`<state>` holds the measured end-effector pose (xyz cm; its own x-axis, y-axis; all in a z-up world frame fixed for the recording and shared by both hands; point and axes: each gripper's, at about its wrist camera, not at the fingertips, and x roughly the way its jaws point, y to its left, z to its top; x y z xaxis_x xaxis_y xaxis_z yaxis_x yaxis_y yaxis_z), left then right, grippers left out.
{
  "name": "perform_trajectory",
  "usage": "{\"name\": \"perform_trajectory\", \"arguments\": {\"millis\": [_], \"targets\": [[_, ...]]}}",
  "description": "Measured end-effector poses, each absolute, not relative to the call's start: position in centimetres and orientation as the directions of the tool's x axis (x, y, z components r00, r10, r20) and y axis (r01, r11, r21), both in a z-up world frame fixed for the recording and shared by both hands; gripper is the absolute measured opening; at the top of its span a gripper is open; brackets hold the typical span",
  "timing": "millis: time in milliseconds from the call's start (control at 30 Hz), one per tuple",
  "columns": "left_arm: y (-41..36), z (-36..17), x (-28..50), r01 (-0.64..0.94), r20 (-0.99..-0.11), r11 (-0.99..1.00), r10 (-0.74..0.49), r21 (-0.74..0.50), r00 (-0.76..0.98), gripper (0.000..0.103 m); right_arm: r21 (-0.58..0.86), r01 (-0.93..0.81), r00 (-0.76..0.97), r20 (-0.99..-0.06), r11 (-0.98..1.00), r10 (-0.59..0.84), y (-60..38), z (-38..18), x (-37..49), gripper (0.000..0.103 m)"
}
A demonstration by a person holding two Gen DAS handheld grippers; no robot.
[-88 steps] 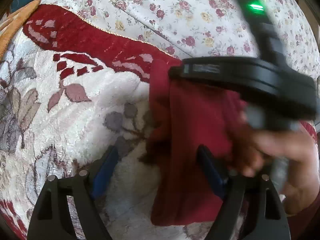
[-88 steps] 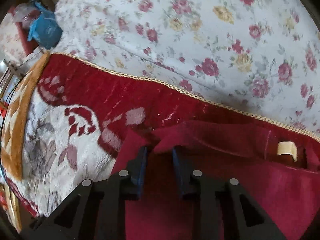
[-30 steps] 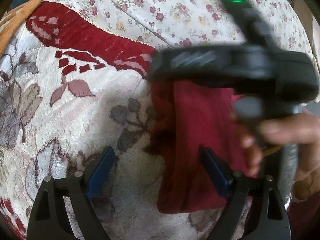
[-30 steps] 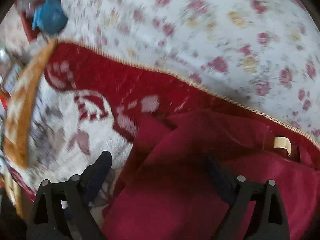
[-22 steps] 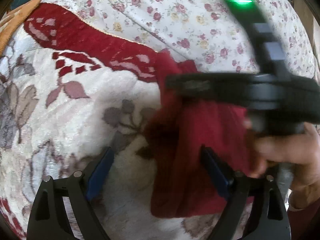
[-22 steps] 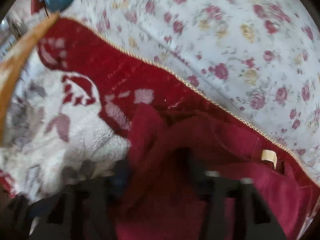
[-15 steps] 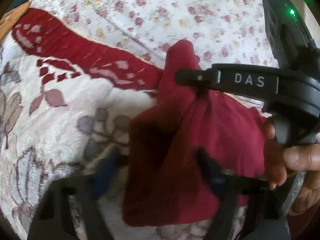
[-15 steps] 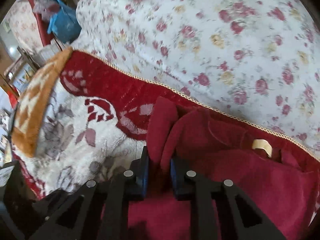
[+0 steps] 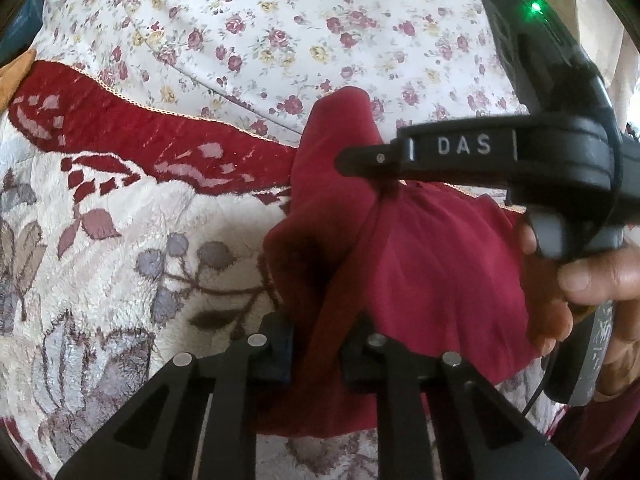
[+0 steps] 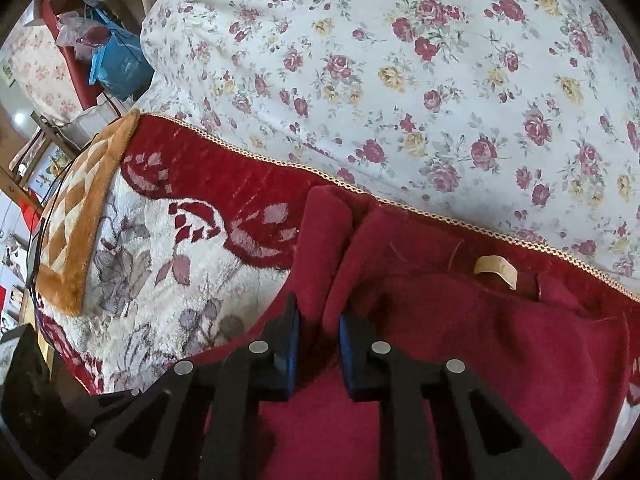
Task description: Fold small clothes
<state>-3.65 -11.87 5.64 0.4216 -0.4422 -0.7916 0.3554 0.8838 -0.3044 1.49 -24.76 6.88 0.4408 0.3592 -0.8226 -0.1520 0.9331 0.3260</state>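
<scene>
- Work surface: a plush blanket (image 9: 132, 264) with a red border and leaf pattern lies on the bed, with a floral sheet (image 9: 280, 28) beyond it on the far side.
- Task item: one small dark red garment (image 9: 432, 264) lies bunched on the blanket, at the right of the left wrist view. Its far left edge is raised into a peak against the floral sheet.
- Left gripper (image 9: 316, 344): the jaws have just been closing. The fingers are now clamped on a fold at the near left edge of the garment, with cloth pinched between the pads.
- Right gripper (image 10: 316, 344): the fingers are clenched on a ridge of the same garment near its far left corner. A pale label (image 10: 496, 268) shows further right on the cloth.
- A hand (image 9: 592, 280) holding the right gripper's handle shows at the right of the left wrist view.
- Step in hand, as judged: both holds on the left edge are made and the edge is lifted clear of the blanket, which is the start of a fold.
- Next move, as judged: carry both held points together across to the right, keeping the edge taut and level between them, then lay it square on the opposite edge before letting go.
- Caution: uneven travel between the two hands is likely to skew the fold line.
</scene>
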Motion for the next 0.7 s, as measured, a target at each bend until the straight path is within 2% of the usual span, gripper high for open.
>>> {"name": "perform_trajectory", "arguments": {"millis": [67,100,133,167,200,233,367,633,667,700], "targets": [[-11.6,5.7,-3.9,0.354,-0.790,0.882,-0.447,-0.311,0.420,0.013,0.331,-0.147,0.438,-0.823,0.932,0.361,-24.6,6.9,1.7,0.024],[-11.5,5.8,-4.0,0.351,-0.789,0.880,-0.452,-0.318,0.417,0.013,0.330,-0.144,0.436,-0.825,0.933,0.360,-24.5,6.9,1.8,0.037],[-11.3,5.8,-4.0,0.349,-0.786,0.879,-0.457,-0.326,0.416,0.013,0.328,-0.135,0.431,-0.830,0.935,0.353,-24.3,6.9,2.0,0.046],[-11.1,5.8,-4.0,0.347,-0.783,0.877,-0.461,-0.332,0.417,0.013,0.330,-0.124,0.424,-0.835,0.936,0.350,-24.1,6.9,2.3,0.067],[-11.1,5.8,-4.0,0.346,-0.781,0.877,-0.463,-0.334,0.419,0.012,0.336,-0.118,0.422,-0.835,0.935,0.353,-23.9,6.9,2.5,0.081],[-11.0,5.9,-4.0,0.346,-0.779,0.876,-0.465,-0.336,0.420,0.012,0.353,-0.108,0.414,-0.834,0.929,0.365,-23.6,6.8,2.9,0.084],[-10.9,5.8,-4.0,0.349,-0.780,0.874,-0.468,-0.338,0.416,0.012,0.326,-0.128,0.344,-0.871,0.937,0.350,-21.1,5.7,4.6,0.090],[-10.1,5.3,-4.0,0.336,-0.790,0.873,-0.470,-0.352,0.393,0.012,0.216,-0.242,0.207,-0.941,0.946,0.268,-16.7,1.6,7.4,0.095],[-9.8,5.1,-4.0,0.330,-0.794,0.875,-0.468,-0.354,0.389,0.012,0.193,-0.243,0.221,-0.943,0.951,0.248,-16.6,1.4,7.5,0.092],[-9.6,5.0,-3.9,0.322,-0.796,0.876,-0.468,-0.359,0.384,0.012,0.175,-0.232,0.242,-0.942,0.957,0.231,-16.8,1.4,7.5,0.075]]}}
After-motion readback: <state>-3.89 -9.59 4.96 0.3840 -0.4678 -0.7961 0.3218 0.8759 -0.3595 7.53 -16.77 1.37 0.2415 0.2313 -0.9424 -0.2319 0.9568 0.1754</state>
